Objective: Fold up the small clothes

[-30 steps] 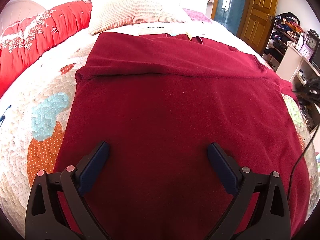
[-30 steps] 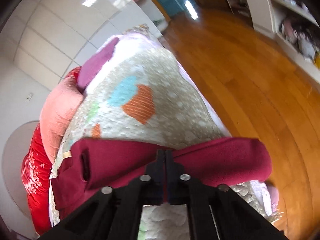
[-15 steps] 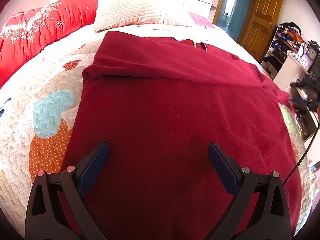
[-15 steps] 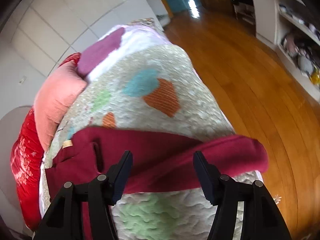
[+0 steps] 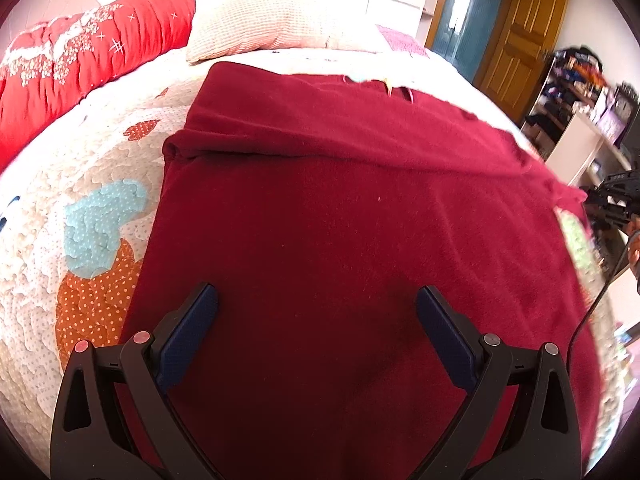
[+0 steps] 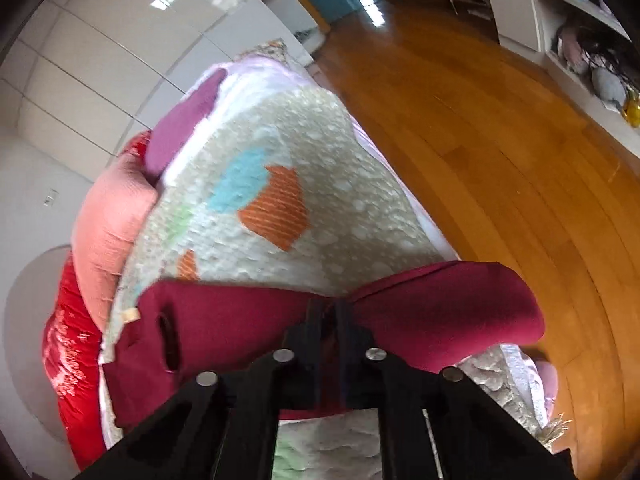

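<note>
Bed quilt (image 5: 60, 184): only R view shows right gripper (image 6: 326, 312) pinching sweater (image 6: 440, 304).

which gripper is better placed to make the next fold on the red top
Right. The right gripper is already shut on the red top at its sleeve edge, while the left gripper hangs open above the middle, gripping nothing.

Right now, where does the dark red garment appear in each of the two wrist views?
Left wrist view: the dark red garment fills the centre, spread flat on the patchwork quilt.
Right wrist view: its sleeve crosses the lower middle, pinched in the right tongs.
Shared landmark: the red pillow, also visible at lower left.
</note>
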